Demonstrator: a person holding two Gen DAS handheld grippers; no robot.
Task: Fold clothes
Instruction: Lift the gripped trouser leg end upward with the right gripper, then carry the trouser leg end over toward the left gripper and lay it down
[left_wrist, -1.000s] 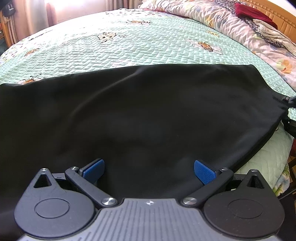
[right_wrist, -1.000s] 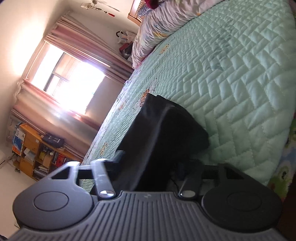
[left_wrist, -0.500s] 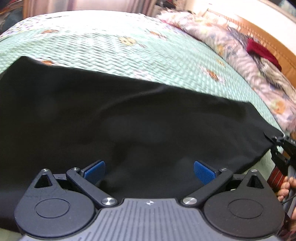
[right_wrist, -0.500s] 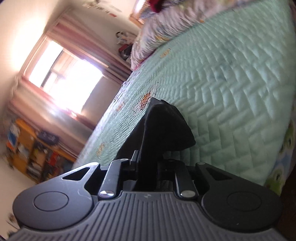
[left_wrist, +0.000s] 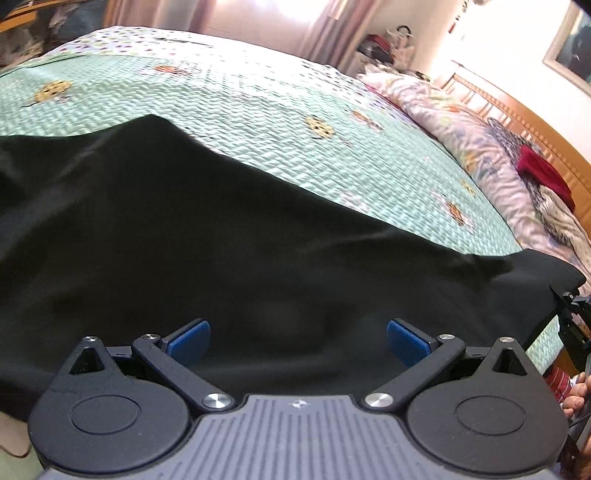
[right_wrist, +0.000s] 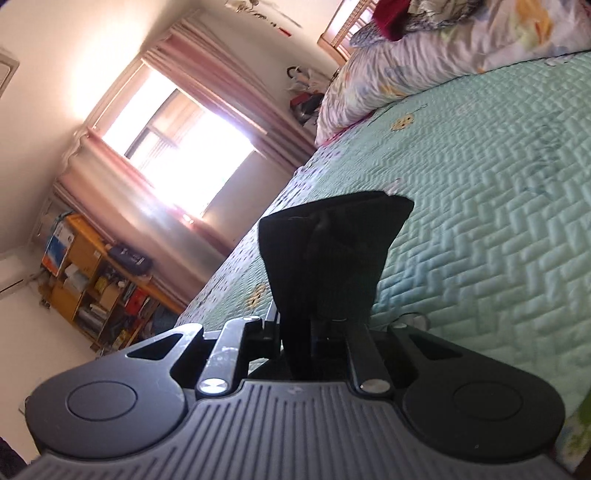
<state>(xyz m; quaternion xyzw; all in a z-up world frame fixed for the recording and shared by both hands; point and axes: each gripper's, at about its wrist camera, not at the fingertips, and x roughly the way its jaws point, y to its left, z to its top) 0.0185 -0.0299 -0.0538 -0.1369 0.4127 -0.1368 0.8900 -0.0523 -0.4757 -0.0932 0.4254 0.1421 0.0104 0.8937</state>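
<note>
While the left gripper (left_wrist: 298, 334) hovers with fingers spread over the black garment (left_wrist: 221, 258) on the green quilt (left_wrist: 258, 96), the right gripper (right_wrist: 317, 332) clamps a bunched corner ahead, with rumpled bedding (right_wrist: 443, 48) beyond.

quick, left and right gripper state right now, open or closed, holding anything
Left gripper: open, jaws wide apart over the black garment, gripping nothing.
Right gripper: closed on a bunched corner of the black garment.
</note>
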